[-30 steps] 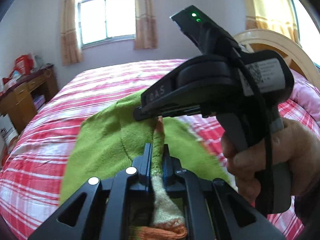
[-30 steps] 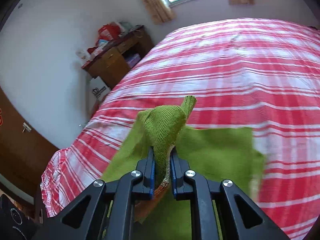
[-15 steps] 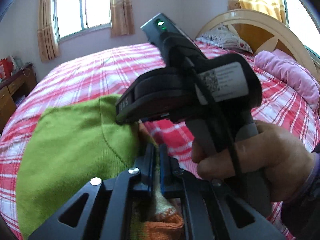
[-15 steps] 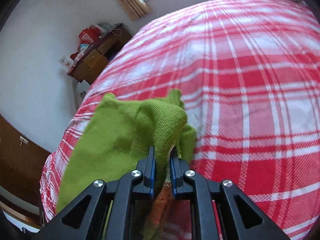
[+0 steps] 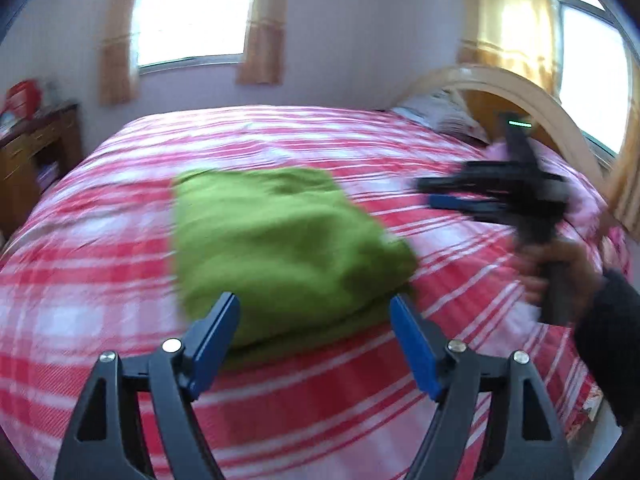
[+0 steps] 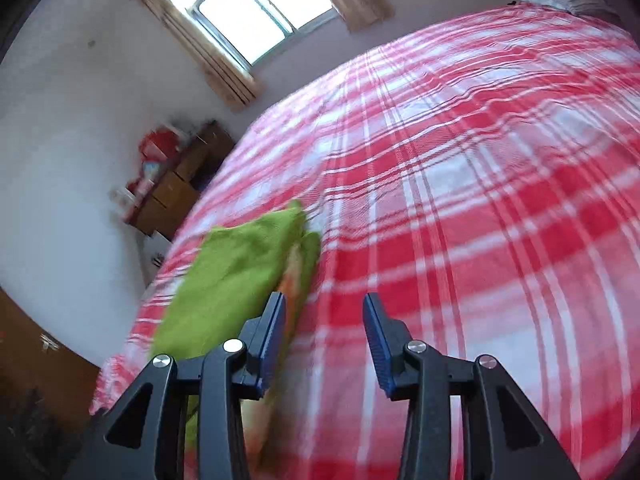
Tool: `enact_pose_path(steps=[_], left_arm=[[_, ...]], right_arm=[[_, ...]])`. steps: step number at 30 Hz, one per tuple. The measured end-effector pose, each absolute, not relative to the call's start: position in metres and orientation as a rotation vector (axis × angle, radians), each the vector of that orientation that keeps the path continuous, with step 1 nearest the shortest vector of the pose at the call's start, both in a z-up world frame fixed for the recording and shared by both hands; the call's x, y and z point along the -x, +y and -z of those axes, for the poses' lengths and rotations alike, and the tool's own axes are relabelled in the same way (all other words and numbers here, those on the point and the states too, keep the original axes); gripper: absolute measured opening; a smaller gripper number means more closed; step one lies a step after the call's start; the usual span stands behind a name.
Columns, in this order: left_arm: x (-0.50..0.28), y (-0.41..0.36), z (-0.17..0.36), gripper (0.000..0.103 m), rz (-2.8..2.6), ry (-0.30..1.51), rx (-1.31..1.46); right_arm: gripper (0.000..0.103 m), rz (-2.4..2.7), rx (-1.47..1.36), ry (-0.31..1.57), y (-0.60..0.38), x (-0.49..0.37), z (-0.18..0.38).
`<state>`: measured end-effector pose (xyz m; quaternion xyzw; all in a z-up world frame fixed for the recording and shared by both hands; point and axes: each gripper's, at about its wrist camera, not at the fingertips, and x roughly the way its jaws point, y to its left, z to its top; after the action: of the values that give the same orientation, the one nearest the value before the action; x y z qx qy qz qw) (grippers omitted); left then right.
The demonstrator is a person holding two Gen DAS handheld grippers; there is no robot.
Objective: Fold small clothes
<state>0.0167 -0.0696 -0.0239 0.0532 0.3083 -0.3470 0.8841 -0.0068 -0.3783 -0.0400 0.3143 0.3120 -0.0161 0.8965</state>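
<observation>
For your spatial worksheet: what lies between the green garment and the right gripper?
Only bare plaid bedspread, in the left wrist view, separates the green garment from the right gripper.

Green garment (image 5: 280, 248): soft knitted cloth, matt, slightly fuzzy. Bedspread (image 5: 320, 400): woven checked cloth, matt, lightly creased. Left tool (image 5: 314, 336): matt black plastic arms, blue ribbed pads, shiny metal screws. Dresser (image 6: 172, 196): brown wood, dull sheen. Headboard (image 5: 520, 92): smooth pale wood.

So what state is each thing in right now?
Green garment: folded, lying on the bed, released.
Left hand-held gripper: jaws opening, nothing between them.
Right hand-held gripper: jaws opening, empty, beside the garment.
Plaid bedspread: spread out, slightly wrinkled.
</observation>
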Motion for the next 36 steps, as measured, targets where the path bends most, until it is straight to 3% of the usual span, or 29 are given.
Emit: enact_pose_path(steps=[3,6,12,13,15,17,18,19,23,26,28,29,32,33,34,36], left_arm=[[-0.029,-0.047,0.035,0.08,0.619,0.681,-0.114],[-0.031,-0.045,0.041,0.08,0.554,0.667,-0.143],[-0.047,-0.064,0.061,0.08,0.467,0.665,-0.241],[-0.053,-0.065,0.061,0.081,0.463,0.668,-0.228],[-0.056,-0.054,0.06,0.078,0.467,0.68,-0.186],[-0.062,-0.052,0.056,0.054,0.498,0.695,-0.144],[-0.061,-0.051,0.054,0.034,0.517,0.699,-0.132],[-0.061,-0.049,0.052,0.028,0.538,0.7,-0.112],[-0.059,-0.038,0.056,0.029,0.586,0.743,-0.08],[-0.051,-0.028,0.061,0.039,0.603,0.772,-0.078],[-0.046,-0.018,0.059,0.051,0.605,0.778,-0.068],[-0.045,-0.013,0.056,0.052,0.614,0.78,-0.059],[-0.045,0.001,0.04,0.053,0.624,0.743,-0.048],[-0.046,0.005,0.034,0.058,0.62,0.719,-0.047],[-0.05,0.009,0.026,0.066,0.603,0.687,-0.037],[-0.063,0.008,0.016,0.07,0.573,0.656,-0.012]], right_arm=[[0.044,-0.048,-0.576,0.609,-0.343,0.035,0.016],[0.062,-0.134,-0.486,0.619,-0.304,0.039,0.001],[0.062,-0.147,-0.228,0.797,-0.24,0.009,0.033],[0.059,-0.116,-0.184,0.828,-0.236,0.005,0.043],[0.02,-0.026,-0.112,0.86,-0.231,0.002,0.059],[0.012,-0.041,-0.238,0.846,-0.24,0.005,0.062],[0.011,-0.094,-0.391,0.807,-0.249,0.012,0.059],[0.011,-0.135,-0.486,0.771,-0.255,0.017,0.055],[0.01,-0.181,-0.741,0.682,-0.279,0.039,0.057],[0.008,-0.052,-0.63,0.787,-0.282,0.043,0.082],[0.008,-0.073,-0.676,0.758,-0.289,0.051,0.087],[0.009,-0.074,-0.678,0.757,-0.291,0.053,0.085],[0.02,-0.06,-0.599,0.784,-0.287,0.056,0.071],[0.034,-0.025,-0.551,0.797,-0.286,0.06,0.063],[0.039,0.016,-0.506,0.799,-0.284,0.063,0.056],[0.041,0.143,-0.367,0.751,-0.278,0.072,0.036]])
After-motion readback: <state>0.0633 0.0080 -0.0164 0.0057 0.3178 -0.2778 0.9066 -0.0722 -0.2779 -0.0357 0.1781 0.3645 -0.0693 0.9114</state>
